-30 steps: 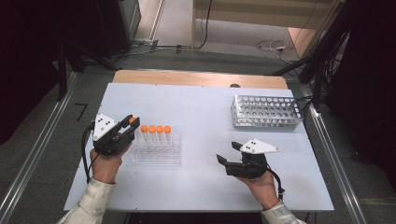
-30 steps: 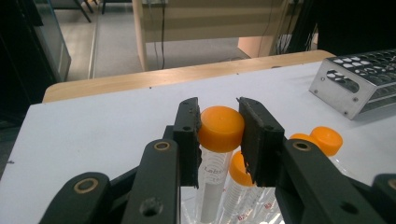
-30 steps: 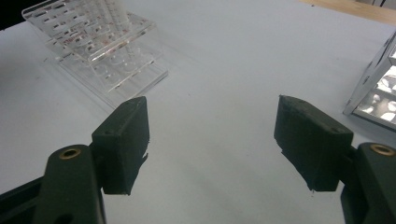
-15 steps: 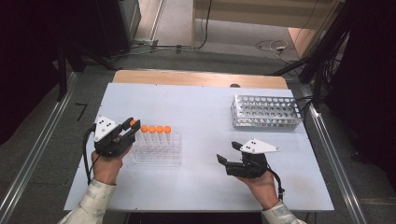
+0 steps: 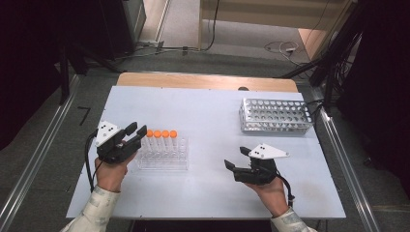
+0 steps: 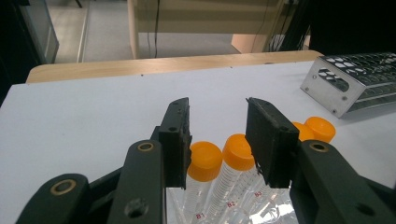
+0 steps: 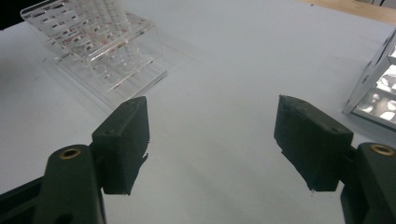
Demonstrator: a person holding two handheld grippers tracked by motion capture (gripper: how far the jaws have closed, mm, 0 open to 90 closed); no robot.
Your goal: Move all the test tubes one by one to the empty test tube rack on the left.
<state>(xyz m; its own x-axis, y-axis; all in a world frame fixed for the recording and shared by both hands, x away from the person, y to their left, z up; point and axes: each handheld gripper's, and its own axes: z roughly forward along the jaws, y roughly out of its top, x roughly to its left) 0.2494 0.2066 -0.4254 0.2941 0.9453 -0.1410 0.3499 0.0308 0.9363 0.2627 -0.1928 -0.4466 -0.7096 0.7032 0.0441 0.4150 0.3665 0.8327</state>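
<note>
Left gripper (image 6: 218,135) fingers, just opened, are poised apart over light, slippery, orange-capped tubes (image 6: 201,161), best gripped below caps; right gripper (image 7: 212,140) fingers are spread wide.

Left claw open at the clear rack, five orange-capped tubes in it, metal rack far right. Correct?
Not quite: the clear rack holds four orange-capped tubes, not five, as the high view shows. The rest stands: the left claw is open at it, and the metal rack sits far right.
</note>
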